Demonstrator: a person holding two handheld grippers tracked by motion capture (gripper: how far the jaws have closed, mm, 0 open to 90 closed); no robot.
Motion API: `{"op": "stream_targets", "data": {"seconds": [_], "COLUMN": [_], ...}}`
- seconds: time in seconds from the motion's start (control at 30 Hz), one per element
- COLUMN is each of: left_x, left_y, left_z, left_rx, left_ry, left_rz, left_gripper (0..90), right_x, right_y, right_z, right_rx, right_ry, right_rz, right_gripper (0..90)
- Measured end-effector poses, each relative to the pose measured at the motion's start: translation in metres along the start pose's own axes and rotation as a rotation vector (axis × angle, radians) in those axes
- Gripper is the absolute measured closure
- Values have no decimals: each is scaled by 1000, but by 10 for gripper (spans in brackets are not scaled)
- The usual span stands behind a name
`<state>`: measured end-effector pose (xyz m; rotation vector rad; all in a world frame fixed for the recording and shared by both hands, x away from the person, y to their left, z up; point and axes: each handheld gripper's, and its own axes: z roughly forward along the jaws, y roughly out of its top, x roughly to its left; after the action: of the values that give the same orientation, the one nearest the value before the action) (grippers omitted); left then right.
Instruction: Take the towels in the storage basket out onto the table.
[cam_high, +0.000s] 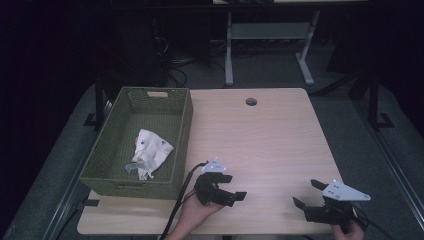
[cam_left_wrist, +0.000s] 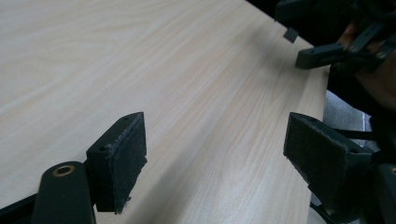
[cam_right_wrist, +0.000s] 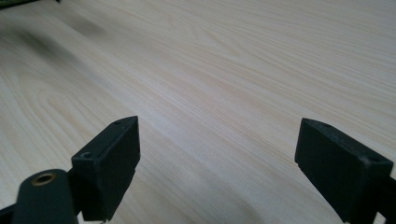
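Left gripper (cam_high: 235, 192) sits over the near edge of the table (cam_high: 280, 135), just left of centre, held in a hand (cam_high: 197, 212) that comes in from the bottom. Jaws spread wide with nothing between them; in the left gripper view (cam_left_wrist: 215, 149) only bare wood grain lies in the gap.

Right gripper (cam_high: 307, 195) is at the near right of the table, well apart from the left one, its grey plate on top. Jaws also wide and empty; the right gripper view (cam_right_wrist: 217, 161) shows plain tabletop between the two pads.

Nearest thing: a crumpled cloth (cam_high: 150, 152), pale with small marks, lying inside the green woven basket (cam_high: 182, 130) on the left of the table. Cloth rests toward the near right part of the basket floor. It is left of and farther than the left gripper, apart from it, with the basket's right wall standing between them. Well apart from the right gripper.

Hard to make out: the print on the cloth is too small to read. A bluish edge at its near left could be part of it or a separate item; cannot tell. The hand on the right gripper is cut off by the bottom edge. Room beyond the table is dark.
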<state>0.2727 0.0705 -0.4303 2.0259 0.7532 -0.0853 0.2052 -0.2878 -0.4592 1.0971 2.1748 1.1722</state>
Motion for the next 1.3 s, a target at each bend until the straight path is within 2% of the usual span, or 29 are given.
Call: {"op": "stream_targets", "data": {"seconds": [0.07,0.27,0.3,0.43,0.53,0.73,0.8,0.83,0.93,0.97,1.03,1.2,1.23,1.3], "left_x": [3,9,12,18,21,32,34,39,43,45,46,59,59,67], "left_y": [5,21,26,36,43,57,59,63,70,72,75,86,86,90], "left_z": [-6,-19,-23,-28,-30,-33,-34,-36,-41,-44,-47,-66,-66,-76], "left_rx": [-10,-15,-29,-36,-33,-35,-34,-28,-24,-28,-35,-58,-58,-58], "left_ry": [-16,-9,-15,-25,-17,-55,-56,-80,-95,-115,-121,-159,-159,-152], "left_rz": [-12,-12,-26,-40,-51,-101,-101,-125,-135,-145,-149,-191,-191,-181], "left_gripper": [211,209,209,209,210,213,214,214,214,213,212,213,212,213], "right_x": [0,1,1,0,0,2,2,2,2,2,3,2,2,2], "right_y": [1,1,1,1,1,2,2,2,2,2,2,2,2,2], "right_z": [1,4,4,3,3,3,3,3,3,3,2,1,1,0], "right_rx": [4,8,10,4,7,7,6,3,5,5,4,2,2,3], "right_ry": [0,-1,-1,-5,-7,-2,-3,-5,-4,-4,0,-2,-2,-3], "right_rz": [-5,-17,-12,-11,-12,-15,-22,-24,-20,-20,-20,-14,-14,-25], "right_gripper": [138,138,138,138,138,138,138,138,139,138,138,139,139,138]}}
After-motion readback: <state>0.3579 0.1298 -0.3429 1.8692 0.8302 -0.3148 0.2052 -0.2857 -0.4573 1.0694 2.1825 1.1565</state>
